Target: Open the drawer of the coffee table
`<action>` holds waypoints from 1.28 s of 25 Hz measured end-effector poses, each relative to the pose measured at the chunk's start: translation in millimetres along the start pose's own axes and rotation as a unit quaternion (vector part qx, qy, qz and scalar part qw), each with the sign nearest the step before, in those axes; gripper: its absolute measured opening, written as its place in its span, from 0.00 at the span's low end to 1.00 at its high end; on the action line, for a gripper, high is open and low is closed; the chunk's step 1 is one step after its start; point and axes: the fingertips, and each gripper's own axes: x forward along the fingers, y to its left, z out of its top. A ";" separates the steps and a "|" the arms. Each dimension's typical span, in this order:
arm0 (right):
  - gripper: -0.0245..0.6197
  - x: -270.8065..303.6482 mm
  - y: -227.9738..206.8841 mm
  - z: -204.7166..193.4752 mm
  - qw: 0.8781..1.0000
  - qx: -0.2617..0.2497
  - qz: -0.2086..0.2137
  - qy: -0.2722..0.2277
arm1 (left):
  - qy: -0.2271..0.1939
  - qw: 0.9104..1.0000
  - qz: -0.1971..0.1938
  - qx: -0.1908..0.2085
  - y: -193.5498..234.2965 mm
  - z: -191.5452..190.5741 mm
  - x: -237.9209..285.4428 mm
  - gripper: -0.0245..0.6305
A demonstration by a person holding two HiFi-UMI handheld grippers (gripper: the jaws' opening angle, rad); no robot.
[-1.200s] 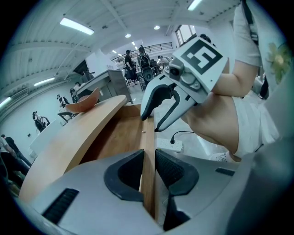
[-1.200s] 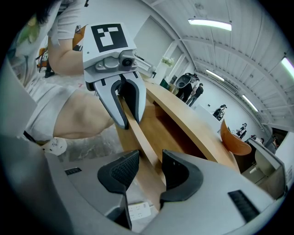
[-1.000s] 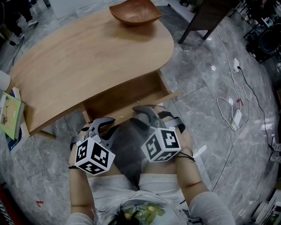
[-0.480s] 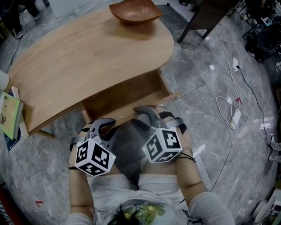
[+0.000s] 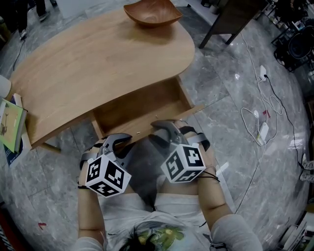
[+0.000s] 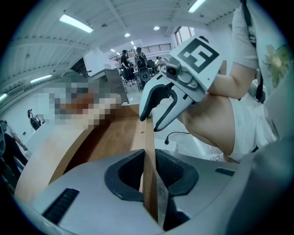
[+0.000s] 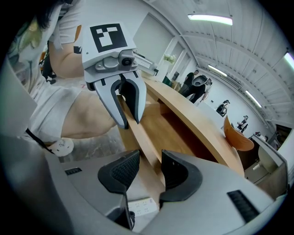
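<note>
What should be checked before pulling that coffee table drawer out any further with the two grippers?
1. Left gripper clamped on the drawer front: ok, both pads press the board.
2. Right gripper clamped too: cannot tell; the board sits between its jaws, contact unclear.
3. Drawer started: ok, already partly out.
4. Room behind to pull: not ok, the person's lap sits close behind both grippers.
5. Bowl safe: ok, at the far edge of the tabletop.
6. Cables out of the way: ok, on the floor off to the right.
</note>
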 end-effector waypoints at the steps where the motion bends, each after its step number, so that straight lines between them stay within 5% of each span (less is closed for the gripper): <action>1: 0.28 -0.7 0.8 -0.4 1.000 0.001 0.002 0.000 | 0.000 1.000 -0.001 0.000 -1.2 0.1 0.0 0.16; 32: 0.26 -12.5 19.1 -6.5 1.000 0.001 0.023 0.011 | 0.004 0.998 -0.055 0.003 -25.9 -0.4 -1.5 0.16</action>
